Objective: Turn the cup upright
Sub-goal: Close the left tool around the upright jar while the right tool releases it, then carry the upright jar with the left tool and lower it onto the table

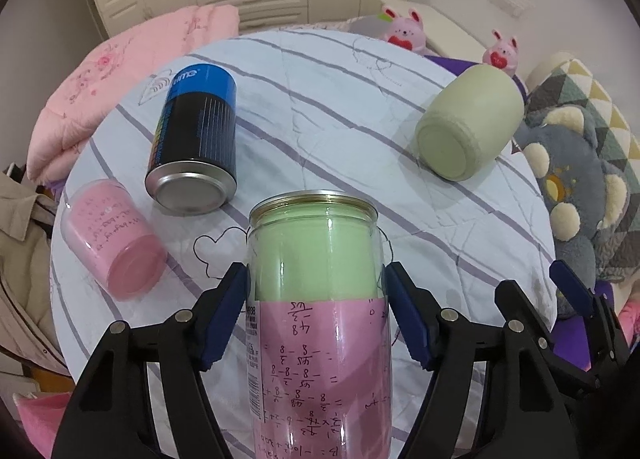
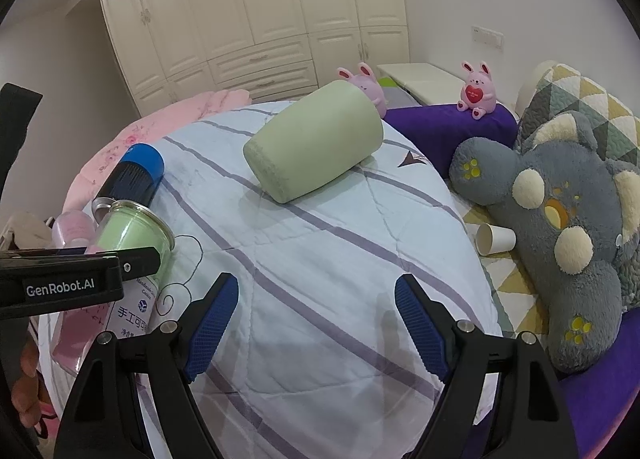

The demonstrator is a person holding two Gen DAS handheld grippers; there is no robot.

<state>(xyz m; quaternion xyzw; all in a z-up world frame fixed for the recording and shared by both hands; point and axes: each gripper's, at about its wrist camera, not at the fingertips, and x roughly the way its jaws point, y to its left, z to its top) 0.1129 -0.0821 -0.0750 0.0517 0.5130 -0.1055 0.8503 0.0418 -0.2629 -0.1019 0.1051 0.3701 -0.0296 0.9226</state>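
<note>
Left gripper (image 1: pixel 316 311) clamps the clear jar (image 1: pixel 320 299) at mid-body, metal-rimmed end pointing away over the striped quilt (image 1: pixel 360 119); right gripper (image 2: pixel 316 323) spread wide, holding nothing; green cup (image 2: pixel 314 139) lies sideways on quilt.

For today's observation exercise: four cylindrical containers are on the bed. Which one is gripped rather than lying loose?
The clear jar with green and pink filling, clamped between the left gripper. The blue-black can, pink jar and pale green cup lie loose.
</note>
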